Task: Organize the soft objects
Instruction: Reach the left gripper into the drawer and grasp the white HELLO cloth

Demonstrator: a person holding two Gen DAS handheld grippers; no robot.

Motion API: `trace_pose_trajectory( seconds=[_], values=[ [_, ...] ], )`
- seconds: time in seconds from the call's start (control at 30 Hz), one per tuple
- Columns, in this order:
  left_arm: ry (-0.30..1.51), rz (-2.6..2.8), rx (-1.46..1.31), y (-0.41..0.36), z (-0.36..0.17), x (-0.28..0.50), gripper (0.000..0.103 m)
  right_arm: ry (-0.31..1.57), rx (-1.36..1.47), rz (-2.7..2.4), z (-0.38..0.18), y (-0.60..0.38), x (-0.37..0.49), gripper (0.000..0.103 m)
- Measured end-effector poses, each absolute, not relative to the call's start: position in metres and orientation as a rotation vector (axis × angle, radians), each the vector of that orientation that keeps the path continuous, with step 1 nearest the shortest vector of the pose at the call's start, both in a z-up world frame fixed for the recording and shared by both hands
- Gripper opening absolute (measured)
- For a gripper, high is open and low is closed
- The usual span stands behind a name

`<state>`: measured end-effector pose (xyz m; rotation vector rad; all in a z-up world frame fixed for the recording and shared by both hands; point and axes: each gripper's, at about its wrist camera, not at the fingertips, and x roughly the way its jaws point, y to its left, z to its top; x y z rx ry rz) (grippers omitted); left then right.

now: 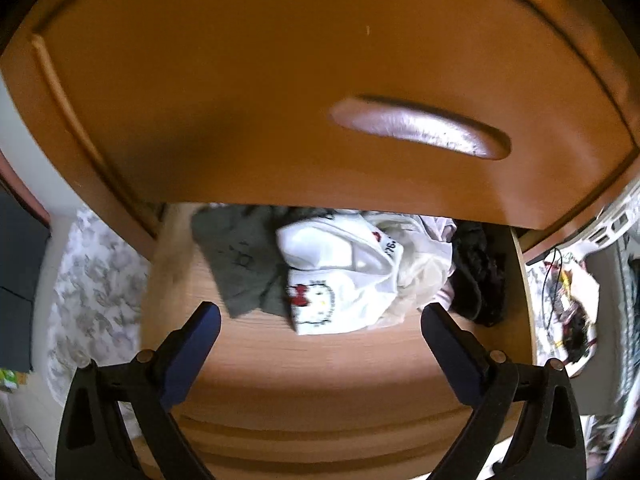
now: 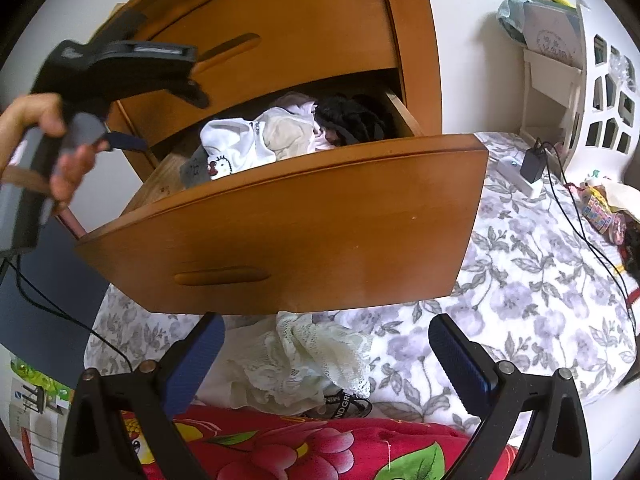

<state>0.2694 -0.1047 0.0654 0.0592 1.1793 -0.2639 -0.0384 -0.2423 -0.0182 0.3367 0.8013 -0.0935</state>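
Note:
An open wooden drawer (image 2: 304,216) holds soft clothes: a white garment with a cartoon cat print (image 1: 340,280) (image 2: 236,144), a grey-green cloth (image 1: 244,264), a cream piece (image 2: 288,132) and a black garment (image 1: 478,276) (image 2: 352,120). My left gripper (image 1: 320,316) hovers open above the drawer's bare wooden floor, just in front of the clothes, with nothing between its fingers. In the right wrist view a hand holds that left gripper (image 2: 132,140) at the drawer's left side. My right gripper (image 2: 326,328) is open below the drawer front, over a cream lace garment (image 2: 304,360) lying on the bed.
The closed upper drawer (image 1: 280,80) overhangs the open one. A floral bedsheet (image 2: 520,288) spreads to the right, with a black charger (image 2: 532,164) and its cable. A red flowered blanket (image 2: 300,448) lies nearest. A white basket (image 2: 604,92) stands at the far right.

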Motion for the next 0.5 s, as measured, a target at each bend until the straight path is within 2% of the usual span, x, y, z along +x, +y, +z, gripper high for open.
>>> trace_pose_trajectory(
  seconds=[0.27, 0.5],
  values=[
    [1.201, -0.249, 0.063, -0.133, 0.040, 0.283, 0.091, 0.809, 0.354, -0.071, -0.020, -0.243, -0.037, 0.103],
    [1.185, -0.188, 0.065, -0.141, 0.029, 0.302, 0.090, 0.813, 0.374, -0.054, -0.022, -0.245, -0.036, 0.103]
  ],
)
